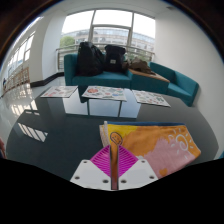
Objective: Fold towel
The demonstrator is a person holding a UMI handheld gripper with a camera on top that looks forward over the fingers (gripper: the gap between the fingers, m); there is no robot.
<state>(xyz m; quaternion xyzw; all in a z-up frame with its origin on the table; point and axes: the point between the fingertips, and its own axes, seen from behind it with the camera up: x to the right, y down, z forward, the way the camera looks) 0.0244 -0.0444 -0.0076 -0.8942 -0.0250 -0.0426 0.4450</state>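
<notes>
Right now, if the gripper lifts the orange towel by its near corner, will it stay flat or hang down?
The orange towel lies flat on the dark table, so it is probably soft cloth that would droop. It looks thin, so likely light. The gripper seems closed at its corner; the smooth tabletop may let it slide.

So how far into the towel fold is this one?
Done: the yellow-orange towel on the dark table already shows as a compact block, so it looks at least partly folded; the layers can't be counted. In hand: the gripper is at its near edge, jaws close together, seemingly pinching a corner. Left: whether further folds remain is unclear; releasing it is.
</notes>
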